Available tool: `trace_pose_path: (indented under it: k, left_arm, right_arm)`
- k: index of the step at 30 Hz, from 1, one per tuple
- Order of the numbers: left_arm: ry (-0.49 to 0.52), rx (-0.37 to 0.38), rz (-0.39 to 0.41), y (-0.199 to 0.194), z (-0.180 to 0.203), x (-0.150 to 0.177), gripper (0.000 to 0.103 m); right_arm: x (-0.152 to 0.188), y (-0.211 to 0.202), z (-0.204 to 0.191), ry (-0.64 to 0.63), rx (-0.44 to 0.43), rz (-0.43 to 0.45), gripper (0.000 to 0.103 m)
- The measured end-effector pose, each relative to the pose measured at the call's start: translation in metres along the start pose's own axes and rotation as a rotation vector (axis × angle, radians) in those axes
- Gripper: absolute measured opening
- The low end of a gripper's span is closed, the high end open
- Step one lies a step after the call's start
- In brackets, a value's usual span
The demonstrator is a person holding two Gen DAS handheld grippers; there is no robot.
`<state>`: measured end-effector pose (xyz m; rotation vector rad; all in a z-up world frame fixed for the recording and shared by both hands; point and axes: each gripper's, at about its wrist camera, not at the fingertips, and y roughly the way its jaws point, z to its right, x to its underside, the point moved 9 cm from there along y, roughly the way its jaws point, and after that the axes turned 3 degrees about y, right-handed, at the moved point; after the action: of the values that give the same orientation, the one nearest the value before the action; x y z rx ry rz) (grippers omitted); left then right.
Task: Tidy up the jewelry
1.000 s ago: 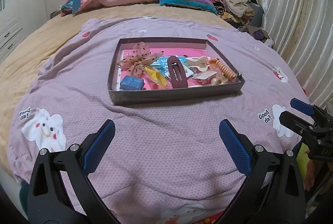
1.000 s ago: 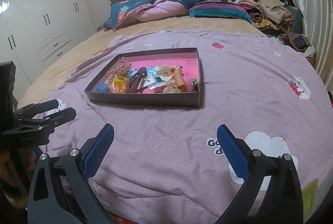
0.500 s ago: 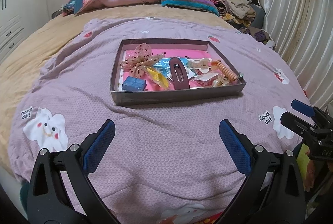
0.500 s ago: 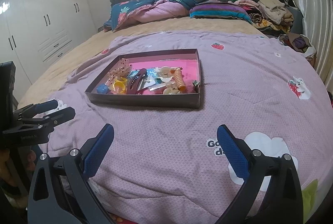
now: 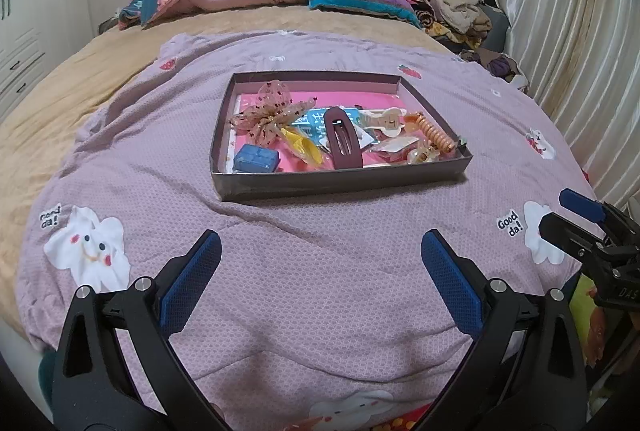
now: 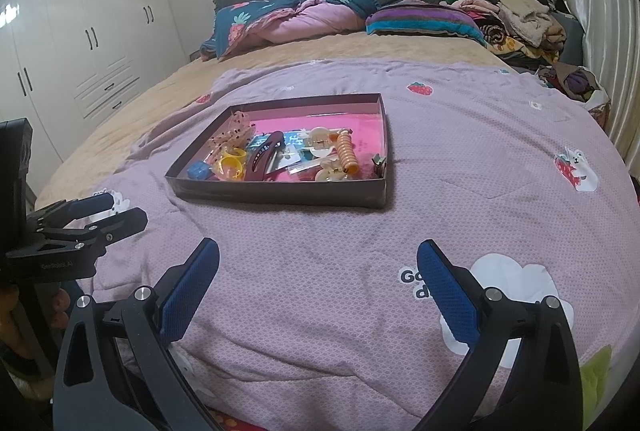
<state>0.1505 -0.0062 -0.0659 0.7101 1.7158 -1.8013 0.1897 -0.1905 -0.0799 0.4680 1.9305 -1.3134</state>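
- Tray (image 5: 340, 187) sits mid-quilt (image 5: 304, 271), ahead of both grippers and well apart from them.
- Inside: maroon clip (image 5: 342, 143), spotted bow (image 5: 266, 115), blue block (image 5: 256, 159), yellow rings (image 6: 230, 163), orange coil (image 5: 436, 135), cream clip (image 5: 384, 121), all jumbled on pink lining.
- Left gripper (image 5: 320, 271) spread wide, holding nothing, low above the quilt.
- Right gripper (image 6: 318, 271) likewise wide and bare.

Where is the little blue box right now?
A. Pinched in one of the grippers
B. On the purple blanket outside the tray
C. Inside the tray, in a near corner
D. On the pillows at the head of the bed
C: the blue box lies inside the tray, in its near left corner, by the yellow clip.
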Motion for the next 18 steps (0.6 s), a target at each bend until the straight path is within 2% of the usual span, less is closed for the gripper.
trace_pose_path:
  k: [18]
  left_arm:
    - [0.0,-0.006,-0.004,0.0005,0.0001,0.0016,0.093]
  right_arm:
    - [0.0,-0.001,-0.001,-0.003,-0.001,-0.001,0.099]
